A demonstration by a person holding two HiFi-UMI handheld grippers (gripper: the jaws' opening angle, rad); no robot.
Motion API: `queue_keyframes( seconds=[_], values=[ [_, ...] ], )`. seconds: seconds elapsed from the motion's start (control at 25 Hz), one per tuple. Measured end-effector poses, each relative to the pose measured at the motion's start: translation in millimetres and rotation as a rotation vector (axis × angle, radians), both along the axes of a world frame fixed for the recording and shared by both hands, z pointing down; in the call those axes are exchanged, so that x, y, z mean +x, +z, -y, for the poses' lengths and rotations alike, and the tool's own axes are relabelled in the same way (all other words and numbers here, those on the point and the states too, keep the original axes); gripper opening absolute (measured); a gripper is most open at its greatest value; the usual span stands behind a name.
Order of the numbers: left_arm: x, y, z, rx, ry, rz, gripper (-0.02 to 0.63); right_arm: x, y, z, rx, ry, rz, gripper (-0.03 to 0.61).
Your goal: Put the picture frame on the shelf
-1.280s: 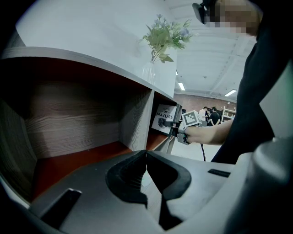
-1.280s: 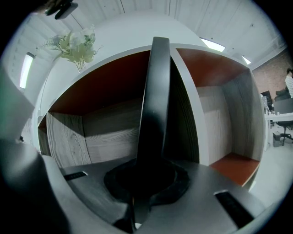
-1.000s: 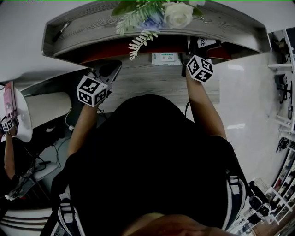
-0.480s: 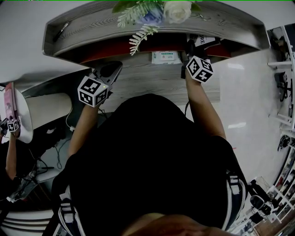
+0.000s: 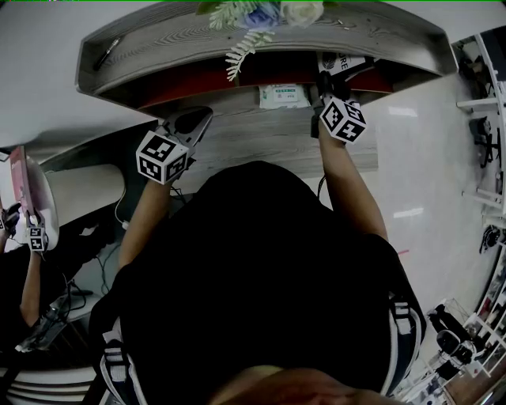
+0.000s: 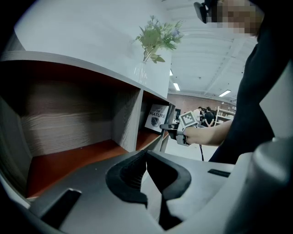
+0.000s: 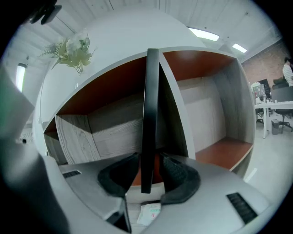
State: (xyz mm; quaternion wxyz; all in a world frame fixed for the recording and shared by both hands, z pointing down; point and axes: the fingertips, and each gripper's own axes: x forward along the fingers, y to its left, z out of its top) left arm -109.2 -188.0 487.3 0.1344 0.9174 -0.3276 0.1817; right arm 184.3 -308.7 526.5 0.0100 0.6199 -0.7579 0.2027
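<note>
The picture frame (image 5: 341,63) stands upright in the right-hand compartment of the curved wooden shelf (image 5: 158,47). In the right gripper view it is a black edge (image 7: 149,114) running up between my jaws. My right gripper (image 5: 322,85) is at the frame with its jaws opening. Its pads (image 7: 176,171) stand just off the frame on either side. The left gripper view shows the frame's printed face (image 6: 158,118) and the right gripper (image 6: 168,128) before it. My left gripper (image 5: 192,121) is shut and empty in front of the shelf's left compartment (image 6: 68,160).
A vase of flowers (image 5: 265,14) and a pen (image 5: 108,49) rest on the shelf top. A packet of wipes (image 5: 283,96) lies on the lower board under the shelf. An upright divider (image 7: 176,105) stands just behind the frame. Another person's hand (image 5: 33,237) is at the far left.
Both my grippers stay about where they were. The shelf has slid slightly up in the head view. The other person's hand at the far left has moved down.
</note>
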Motion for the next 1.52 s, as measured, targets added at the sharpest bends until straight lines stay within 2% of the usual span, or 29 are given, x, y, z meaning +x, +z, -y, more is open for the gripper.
queue_keyframes(
  seconds=[0.72, 0.84, 1.0, 1.16, 1.52],
  values=[
    [-7.5, -1.0, -22.4, 0.005, 0.058, -0.001, 0.02, 3.9, -5.6, -48.4, -0.037, 0.049, -0.051, 0.138],
    [-5.6, -2.8, -23.6, 0.01, 0.073, -0.003, 0.02, 7.8, -11.4, -57.2, -0.035, 0.061, -0.075, 0.092],
    [-7.5, -3.7, -26.2, 0.012, 0.082, -0.011, 0.02, 5.0, -18.3, -71.0, -0.018, 0.068, -0.13, 0.055],
    [-9.6, -5.6, -30.0, 0.011, 0.085, -0.014, 0.02, -0.1, -26.5, -81.3, -0.007, 0.065, -0.143, 0.028],
    [-22.3, -12.8, -38.9, 0.013, 0.078, -0.02, 0.02, -28.1, -39.5, -104.5, -0.006, 0.015, -0.175, 0.014]
  ],
)
